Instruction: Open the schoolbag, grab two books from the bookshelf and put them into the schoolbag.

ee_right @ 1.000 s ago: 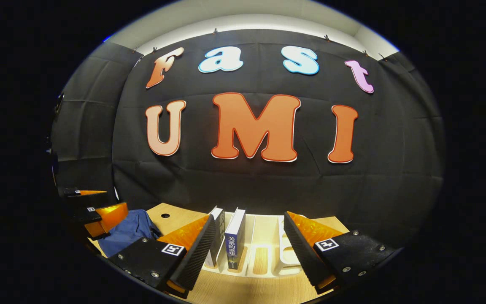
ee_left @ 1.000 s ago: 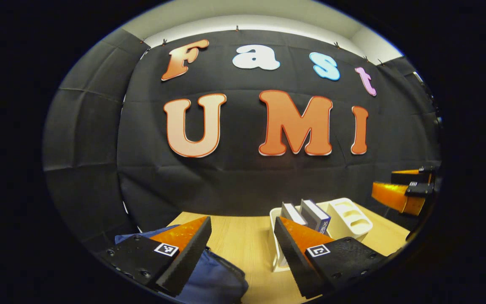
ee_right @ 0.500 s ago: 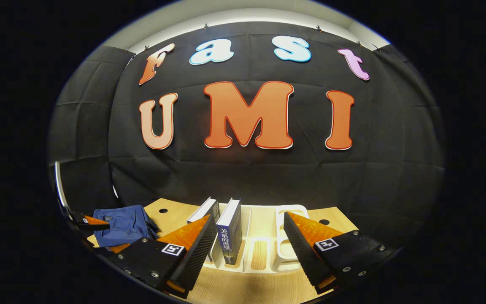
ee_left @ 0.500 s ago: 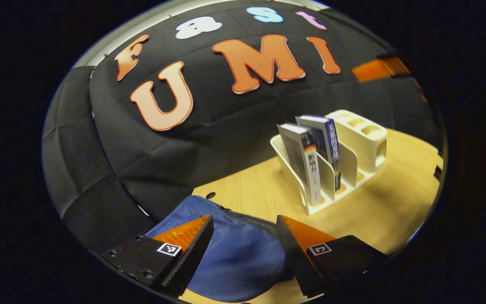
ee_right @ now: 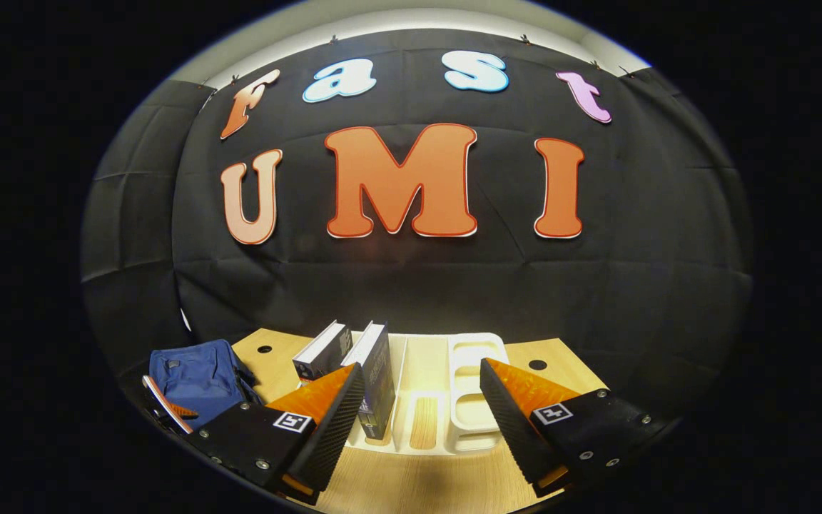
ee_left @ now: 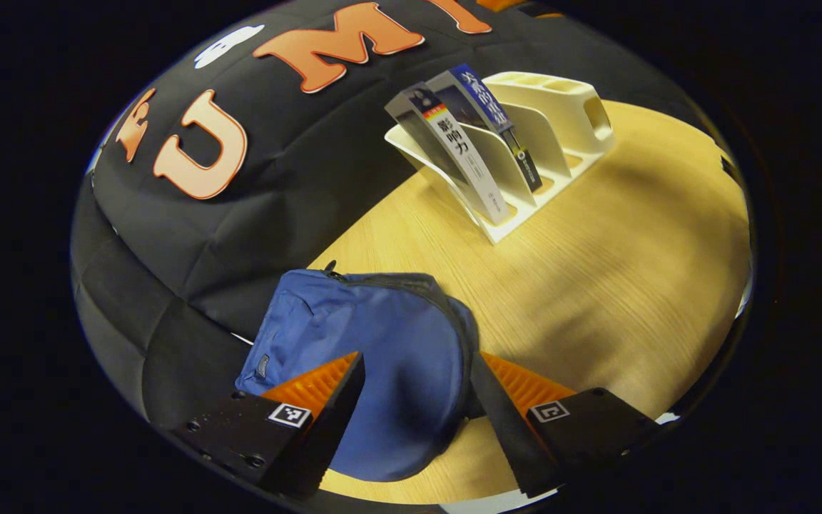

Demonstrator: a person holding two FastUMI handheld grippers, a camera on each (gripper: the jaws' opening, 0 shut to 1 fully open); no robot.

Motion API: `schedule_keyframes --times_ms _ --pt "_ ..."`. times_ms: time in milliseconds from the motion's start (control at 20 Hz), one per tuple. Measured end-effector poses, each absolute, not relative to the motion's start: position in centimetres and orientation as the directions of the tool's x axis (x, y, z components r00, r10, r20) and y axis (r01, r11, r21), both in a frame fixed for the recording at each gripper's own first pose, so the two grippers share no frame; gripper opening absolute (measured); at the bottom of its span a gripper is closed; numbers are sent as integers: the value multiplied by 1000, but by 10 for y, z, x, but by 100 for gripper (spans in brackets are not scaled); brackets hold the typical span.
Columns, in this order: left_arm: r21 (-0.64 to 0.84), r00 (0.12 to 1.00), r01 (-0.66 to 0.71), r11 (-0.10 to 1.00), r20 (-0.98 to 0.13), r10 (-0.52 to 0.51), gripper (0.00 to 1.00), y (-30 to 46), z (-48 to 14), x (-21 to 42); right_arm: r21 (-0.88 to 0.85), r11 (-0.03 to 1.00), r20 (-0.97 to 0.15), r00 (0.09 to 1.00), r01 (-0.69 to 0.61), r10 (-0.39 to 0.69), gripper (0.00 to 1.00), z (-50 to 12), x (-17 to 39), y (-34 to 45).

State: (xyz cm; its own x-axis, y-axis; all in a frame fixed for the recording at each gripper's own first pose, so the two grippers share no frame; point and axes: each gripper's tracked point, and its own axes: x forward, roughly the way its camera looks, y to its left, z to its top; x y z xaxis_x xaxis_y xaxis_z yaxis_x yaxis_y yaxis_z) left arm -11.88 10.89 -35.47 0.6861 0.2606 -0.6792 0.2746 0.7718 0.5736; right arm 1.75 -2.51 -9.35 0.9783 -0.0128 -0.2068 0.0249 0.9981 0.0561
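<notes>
In the left gripper view, the left gripper (ee_left: pixel 414 400) hangs over the blue schoolbag (ee_left: pixel 375 357), fingers spread wide to either side of the bag's rounded end, not pressing it. The bag lies flat on the wooden table (ee_left: pixel 596 285), zipper closed as far as I can see. Up at one o'clock stands the white bookshelf (ee_left: pixel 561 135) with two books leaning in its slots, a grey book (ee_left: pixel 454 146) and a blue book (ee_left: pixel 493 114) just beside it. In the right gripper view, the right gripper (ee_right: pixel 422 414) is open too, holding nothing, pointed at the bookshelf (ee_right: pixel 475 371); the schoolbag (ee_right: pixel 193 375) sits at nine o'clock.
</notes>
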Motion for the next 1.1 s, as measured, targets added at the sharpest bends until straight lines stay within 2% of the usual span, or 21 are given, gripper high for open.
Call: schedule_keyframes --times_ms 100,200,250,300,350,400,450,500,550,700,750,800,900,1100 --pt "607 660 270 748 -682 315 95 116 -364 -123 55 998 -210 978 21 -9 96 -96 17 -25" --pt "633 651 270 725 -675 347 87 118 -369 -120 50 999 -211 977 19 -8 97 -97 19 -25" --pt "647 650 268 714 -668 362 80 118 -369 -122 51 999 -213 977 17 -6 97 -97 19 -26" --pt "659 655 271 702 -660 367 79 116 -370 -120 51 999 -214 977 15 -3 96 -98 19 -26" --pt "663 657 275 696 -658 368 71 113 -372 -119 49 999 -214 977 15 -4 97 -98 18 -26" --pt "657 647 284 698 -668 367 76 109 -376 -120 46 999 -215 977 16 -6 96 -99 18 -27" --pt "645 631 290 707 -684 365 57 108 -382 -124 43 999 -217 976 18 -8 96 -100 18 -28" --pt "634 616 292 716 -698 367 54 109 -387 -127 44 999 -221 975 18 -8 96 -101 18 -28" --pt "632 607 291 718 -702 372 44 110 -389 -129 45 999 -224 974 18 -8 96 -102 17 -28" --pt "643 599 310 700 -704 382 42 111 -395 -128 40 999 -225 974 20 -11 96 -102 17 -27" --pt "655 603 327 681 -699 383 57 110 -397 -127 41 999 -228 974 18 -8 96 -104 17 -26" --pt "665 605 337 666 -695 388 53 109 -399 -125 43 999 -230 973 14 -4 96 -103 17 -23" --pt "665 605 347 661 -697 383 52 108 -400 -127 42 999 -230 973 7 3 97 -103 15 -20" --pt "665 603 333 669 -696 391 29 112 -393 -127 38 999 -231 973 4 5 96 -103 14 -19"
